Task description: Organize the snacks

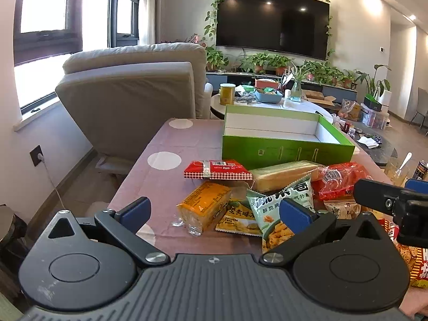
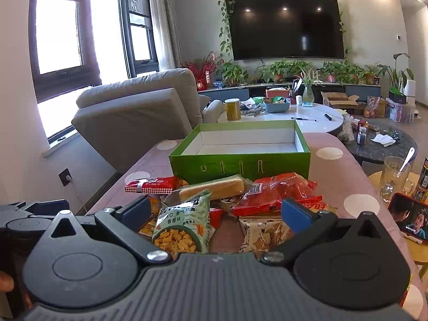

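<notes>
Both grippers, left (image 1: 215, 211) and right (image 2: 216, 211), gape empty above snack packets (image 2: 227, 200) (labels seemingly blurred).

Glossy plastic snack packets (image 1: 283, 203) lie on a matt tablecloth (image 1: 171, 144).

snack packets (image 2: 227, 203) lie heaped on the table (image 2: 355, 165) before the box (image 2: 240, 165).

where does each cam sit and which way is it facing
Left wrist: on the left gripper, angled down at the snack pile and green box; its open jaws, the right gripper at right.
Right wrist: on the right gripper, same heading; open jaws, left gripper at left.
Shared: box, green snack bag.
</notes>
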Tool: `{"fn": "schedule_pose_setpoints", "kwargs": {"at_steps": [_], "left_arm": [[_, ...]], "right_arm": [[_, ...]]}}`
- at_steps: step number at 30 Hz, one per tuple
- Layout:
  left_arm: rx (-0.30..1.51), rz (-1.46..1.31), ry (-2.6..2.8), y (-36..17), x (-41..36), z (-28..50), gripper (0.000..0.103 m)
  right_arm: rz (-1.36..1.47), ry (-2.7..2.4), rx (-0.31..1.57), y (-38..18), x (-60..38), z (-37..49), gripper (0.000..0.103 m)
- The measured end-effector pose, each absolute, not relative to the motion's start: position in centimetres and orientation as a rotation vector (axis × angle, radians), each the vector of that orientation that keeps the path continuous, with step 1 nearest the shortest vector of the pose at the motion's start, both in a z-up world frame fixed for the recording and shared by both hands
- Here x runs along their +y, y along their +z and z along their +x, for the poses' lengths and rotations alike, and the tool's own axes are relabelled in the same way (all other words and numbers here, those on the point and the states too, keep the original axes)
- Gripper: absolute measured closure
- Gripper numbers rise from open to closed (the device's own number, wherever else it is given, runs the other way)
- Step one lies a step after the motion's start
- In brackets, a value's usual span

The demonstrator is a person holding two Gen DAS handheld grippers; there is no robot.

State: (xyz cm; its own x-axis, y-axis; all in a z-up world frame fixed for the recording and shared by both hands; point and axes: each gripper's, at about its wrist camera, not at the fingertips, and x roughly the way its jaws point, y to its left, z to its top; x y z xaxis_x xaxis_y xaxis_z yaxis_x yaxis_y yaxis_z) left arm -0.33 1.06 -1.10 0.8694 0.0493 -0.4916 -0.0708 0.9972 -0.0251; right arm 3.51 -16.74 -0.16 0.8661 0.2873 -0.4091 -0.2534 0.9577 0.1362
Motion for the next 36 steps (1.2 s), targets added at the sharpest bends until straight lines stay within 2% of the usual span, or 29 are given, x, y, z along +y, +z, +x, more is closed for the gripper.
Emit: {"fn": "schedule_pose_setpoints", "kwargs": {"at_steps": [36], "left_arm": [[0.497,-0.078,0.048,-1.2,1.9,-0.6,0.000]], "right_arm": [[0.133,0.283,0.482,-0.8,-17.0,3.8,0.024]]}}
